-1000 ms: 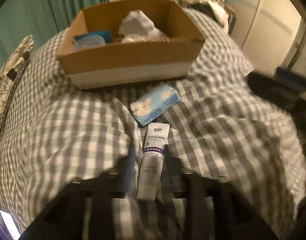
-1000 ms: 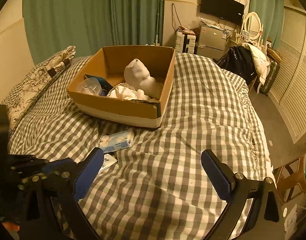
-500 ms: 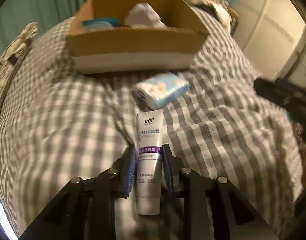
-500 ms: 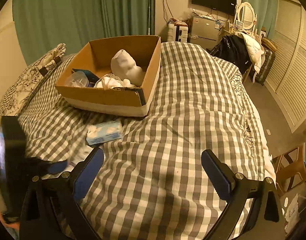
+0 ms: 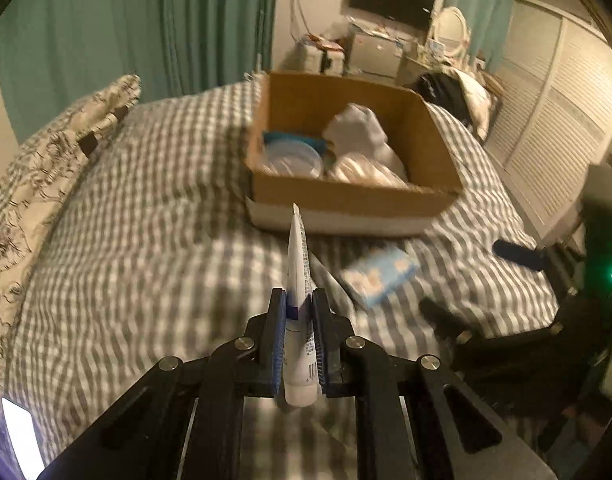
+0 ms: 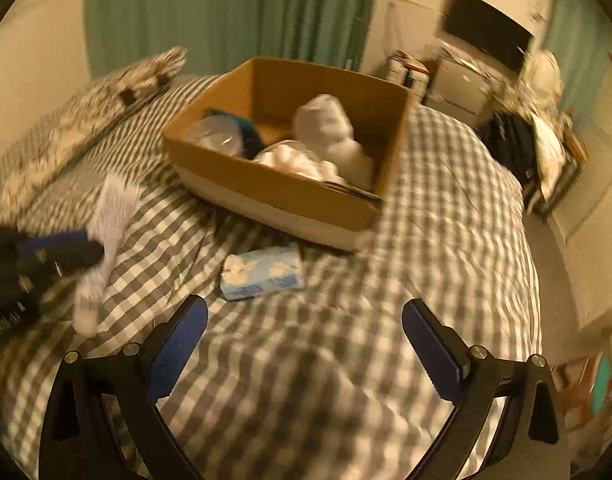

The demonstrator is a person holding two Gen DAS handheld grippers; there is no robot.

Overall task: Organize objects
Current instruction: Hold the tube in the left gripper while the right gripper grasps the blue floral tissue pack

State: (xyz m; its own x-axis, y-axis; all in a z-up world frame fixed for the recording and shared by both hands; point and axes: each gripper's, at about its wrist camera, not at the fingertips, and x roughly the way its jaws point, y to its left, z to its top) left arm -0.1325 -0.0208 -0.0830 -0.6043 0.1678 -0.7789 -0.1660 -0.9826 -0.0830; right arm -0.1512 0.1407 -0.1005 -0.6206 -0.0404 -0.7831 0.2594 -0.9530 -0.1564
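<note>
Lifted tube (image 5: 298, 280) blurs beside right hand-held gripper (image 6: 304, 344).

matt cardboard box (image 5: 354, 196) on woven checked bedspread (image 5: 146, 220).

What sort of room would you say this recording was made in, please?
Most likely a bedroom: a bed with a checked cover and a pillow, green curtains, and a wall-mounted television.

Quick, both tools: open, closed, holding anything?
Left tool: closed on the white tube.
Right tool: open, holding nothing.
</note>
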